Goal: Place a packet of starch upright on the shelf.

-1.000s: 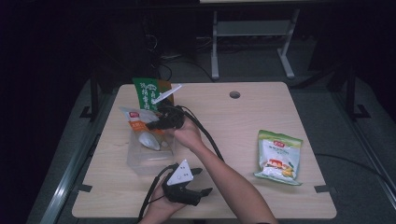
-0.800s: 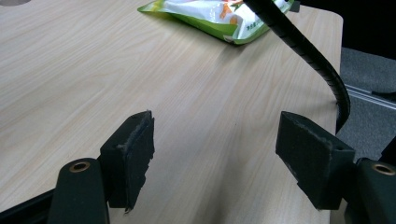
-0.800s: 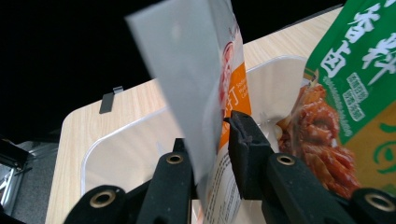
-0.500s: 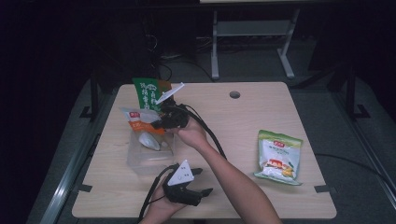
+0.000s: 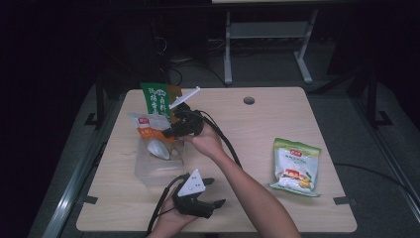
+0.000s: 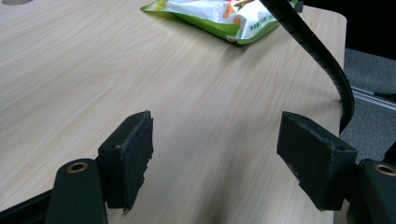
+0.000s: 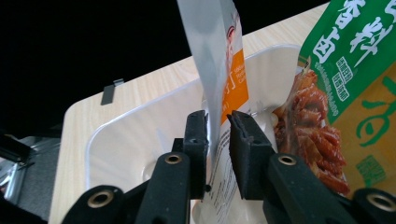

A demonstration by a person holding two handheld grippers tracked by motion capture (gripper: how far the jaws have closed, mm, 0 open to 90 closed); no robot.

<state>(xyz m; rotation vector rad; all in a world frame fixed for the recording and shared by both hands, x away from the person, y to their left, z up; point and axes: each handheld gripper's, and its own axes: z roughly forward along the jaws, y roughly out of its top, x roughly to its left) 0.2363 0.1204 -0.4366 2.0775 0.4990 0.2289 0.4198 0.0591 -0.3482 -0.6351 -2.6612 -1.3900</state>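
The right gripper (image 7: 217, 126), jaws just easing apart around the orange-and-white snack pouch (image 7: 219, 60), frees it into the clear bin (image 7: 140, 126); the left gripper (image 6: 224, 158) gapes empty.

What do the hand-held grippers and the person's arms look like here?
Both the left hand-held gripper and the right hand-held gripper are black, with two blocky jaws faced in worn dark pads and brass-ringed holes. A grey three-cornered plate tops the left one. Ribbed black cables trail off. The forearms are sleeveless.

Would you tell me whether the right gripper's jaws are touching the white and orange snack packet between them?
Apart. In the right gripper view, the right gripper straddles the white and orange packet, with a sliver of gap at each pad; its jaws have just been opening.
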